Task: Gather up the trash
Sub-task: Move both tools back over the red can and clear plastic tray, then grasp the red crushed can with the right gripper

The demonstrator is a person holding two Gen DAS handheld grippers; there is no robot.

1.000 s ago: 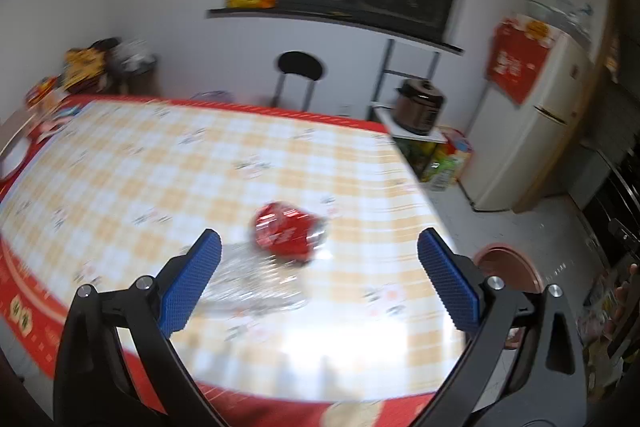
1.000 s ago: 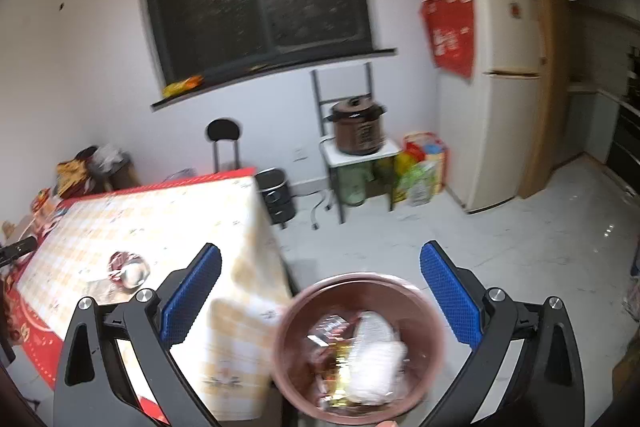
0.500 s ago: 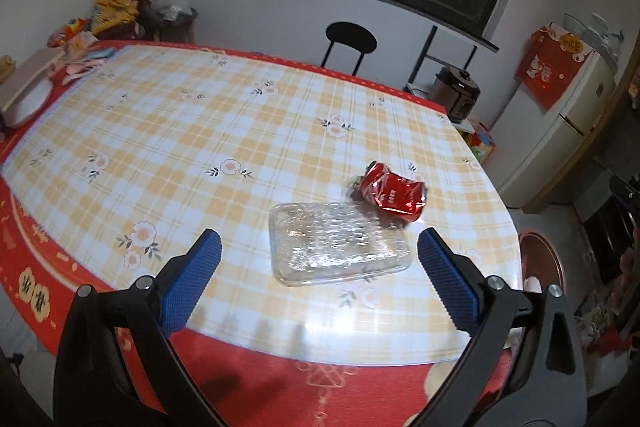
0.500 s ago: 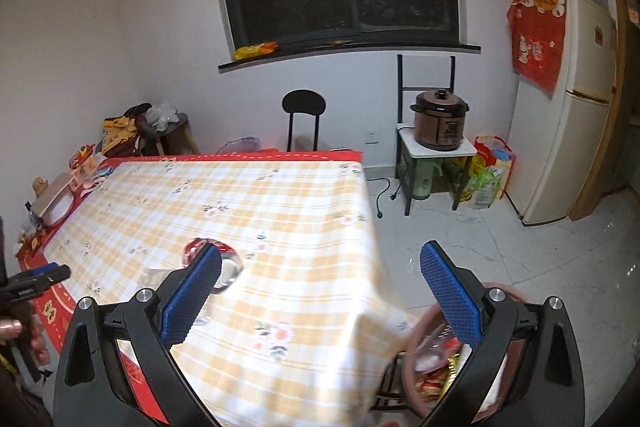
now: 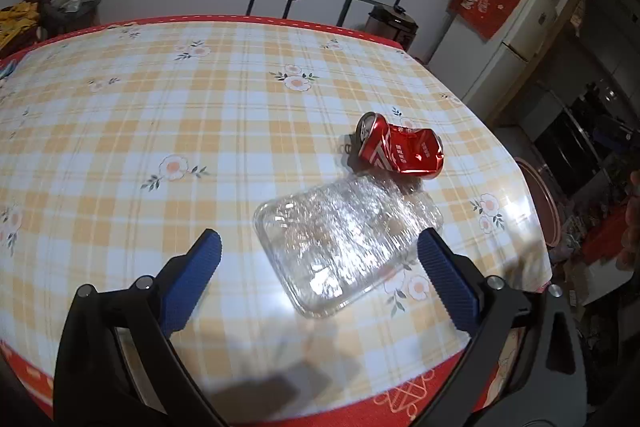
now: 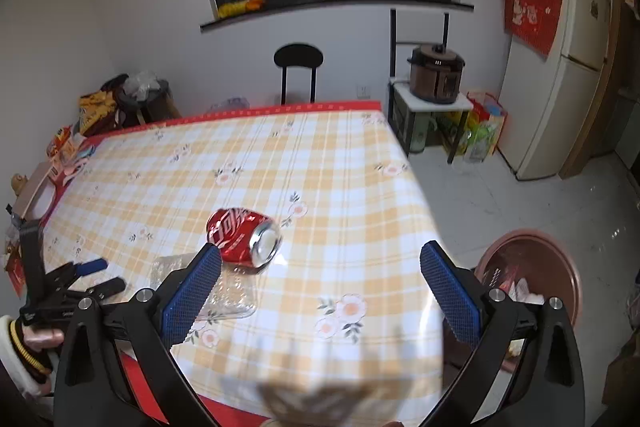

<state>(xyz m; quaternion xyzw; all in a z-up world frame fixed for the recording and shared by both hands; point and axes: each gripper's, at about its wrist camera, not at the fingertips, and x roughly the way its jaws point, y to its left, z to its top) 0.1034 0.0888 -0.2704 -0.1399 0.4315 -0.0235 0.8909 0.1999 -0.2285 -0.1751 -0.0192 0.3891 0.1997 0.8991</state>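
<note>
A crushed red can (image 5: 400, 151) lies on its side on the checked tablecloth (image 5: 160, 107). Just in front of it sits a crumpled clear plastic tray (image 5: 344, 243). My left gripper (image 5: 318, 247) is open and hovers over the tray's near side with its jaws on either side of it, holding nothing. The right wrist view shows the can (image 6: 244, 235) and the tray (image 6: 224, 287) near the table's right edge. There my right gripper (image 6: 320, 255) stands open and empty above the cloth. The left gripper (image 6: 104, 275) appears at the far left, held by a hand.
A brown round bin (image 6: 528, 279) with wrappers inside stands on the floor beside the table's right corner. A black chair (image 6: 298, 67) is behind the table, with a cooker on a shelf (image 6: 436, 73) and a fridge (image 6: 560, 67) to the right. Clutter sits at the far left end (image 6: 64, 151).
The left gripper has moved lower and closer, so the tray now lies between its open jaws. The right gripper has swung from over the bin back toward the table and the can.
</note>
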